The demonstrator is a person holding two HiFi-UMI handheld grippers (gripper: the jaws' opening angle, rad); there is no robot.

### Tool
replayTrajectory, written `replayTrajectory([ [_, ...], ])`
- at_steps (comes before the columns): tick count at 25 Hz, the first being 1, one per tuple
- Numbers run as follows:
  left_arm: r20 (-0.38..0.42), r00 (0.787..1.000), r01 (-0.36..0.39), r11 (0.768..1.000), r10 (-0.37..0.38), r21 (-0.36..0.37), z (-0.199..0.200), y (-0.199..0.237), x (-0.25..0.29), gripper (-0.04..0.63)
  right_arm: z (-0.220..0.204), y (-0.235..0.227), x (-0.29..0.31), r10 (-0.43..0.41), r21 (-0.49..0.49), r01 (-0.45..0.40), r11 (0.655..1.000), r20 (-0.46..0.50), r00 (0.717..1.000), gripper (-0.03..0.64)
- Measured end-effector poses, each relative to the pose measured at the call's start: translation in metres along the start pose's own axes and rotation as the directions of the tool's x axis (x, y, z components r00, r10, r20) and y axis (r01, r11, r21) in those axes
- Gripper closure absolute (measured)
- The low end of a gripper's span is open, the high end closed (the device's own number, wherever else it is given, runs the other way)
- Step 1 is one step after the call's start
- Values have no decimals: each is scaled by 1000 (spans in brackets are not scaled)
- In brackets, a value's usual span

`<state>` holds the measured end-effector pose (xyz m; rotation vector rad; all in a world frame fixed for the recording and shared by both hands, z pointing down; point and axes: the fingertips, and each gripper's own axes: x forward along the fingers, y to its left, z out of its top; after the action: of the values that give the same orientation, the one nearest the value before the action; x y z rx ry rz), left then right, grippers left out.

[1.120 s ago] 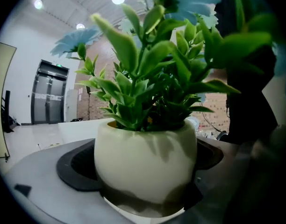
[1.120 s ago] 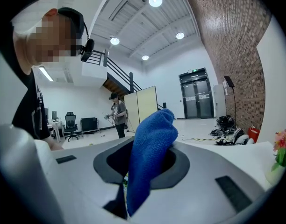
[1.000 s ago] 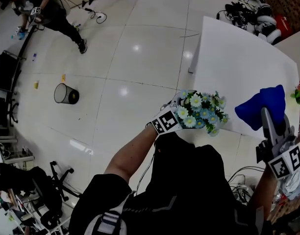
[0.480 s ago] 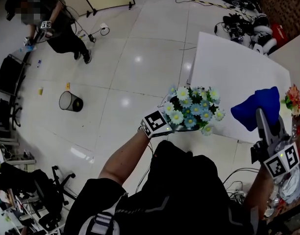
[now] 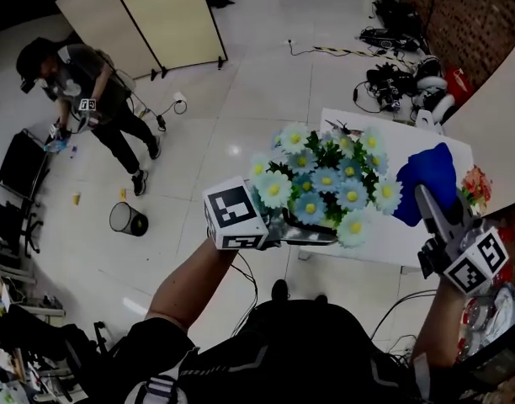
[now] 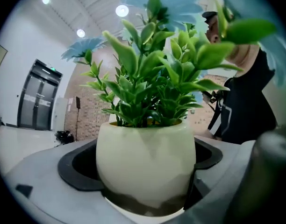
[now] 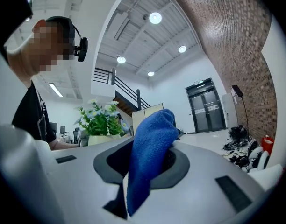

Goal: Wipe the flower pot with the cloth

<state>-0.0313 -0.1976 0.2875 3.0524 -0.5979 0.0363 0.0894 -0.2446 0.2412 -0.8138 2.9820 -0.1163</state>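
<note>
left gripper (image 5: 310, 234): nearest to me, on my left, jaws pressed against both sides of the pot low down, marker cube facing up.
pot (image 6: 145, 160): pale, round, held in the air in front of my chest, off the table; it sits upright in the left gripper view with its rim on top.
flowers (image 5: 325, 183): pale blue daisies and green leaves that spread over the pot, so in the head view its wall is hidden under them.
right gripper (image 5: 426, 209): on my right, jaws pinching the cloth, which stands up out of them.
cloth (image 5: 426, 173): blue, bunched, one end loose above the jaws, just beside the right edge of the flowers and apart from the pot.
relation: the pot lies to the left of the cloth. in the right gripper view it shows past the cloth on the left. i judge the cloth must travel left and come in under the flowers to reach the wall, and only the right gripper is free to do that.
table (image 5: 409, 133): white, behind and below both grippers.
change: half a second ago the pot sat lower and looked smaller in the head view. now it is raised toward me, and the gap between cloth and flowers has narrowed.
far: a bin (image 5: 127, 219) on the tiled floor, another person (image 5: 81, 91) beyond it, and a folding screen (image 5: 148, 19) at the back.
</note>
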Motion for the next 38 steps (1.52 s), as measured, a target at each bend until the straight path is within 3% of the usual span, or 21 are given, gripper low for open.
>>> replayTrajectory([
  [4, 39, 993, 117, 992, -115, -47, 41, -20, 22, 14, 13, -6, 7, 148, 12, -148, 989, -21, 989, 540],
  [7, 40, 981, 193, 981, -192, -36, 62, -31, 33, 14, 24, -3, 21, 324, 36, -322, 946, -51, 945, 540],
  [10, 0, 977, 213, 977, -213, -12, 74, -36, 29, 14, 27, 18, 39, 494, 51, -491, 869, -84, 865, 540],
  [13, -22, 973, 229, 973, -230, -13, 82, -41, 27, 14, 25, 35, 52, 612, 55, -610, 790, -118, 782, 540],
  [20, -51, 965, 258, 966, -257, 17, 88, -42, 23, 14, 19, 58, 61, 792, 31, -814, 580, -255, 554, 540],
  [23, -60, 960, 276, 961, -274, 14, 90, -44, 21, 14, 17, 66, 56, 821, 17, -860, 510, -308, 481, 540],
  [27, -54, 951, 303, 953, -304, -12, 85, -46, 25, 14, 18, 66, 39, 826, 25, -874, 485, -343, 448, 540],
  [32, -73, 950, 305, 952, -305, -7, 74, -49, 27, 14, 12, 70, 17, 781, 4, -859, 512, -418, 464, 540],
  [38, -65, 968, 242, 970, -243, -26, 72, -38, 23, 14, 19, 97, -17, 788, -12, -861, 509, -396, 471, 540],
])
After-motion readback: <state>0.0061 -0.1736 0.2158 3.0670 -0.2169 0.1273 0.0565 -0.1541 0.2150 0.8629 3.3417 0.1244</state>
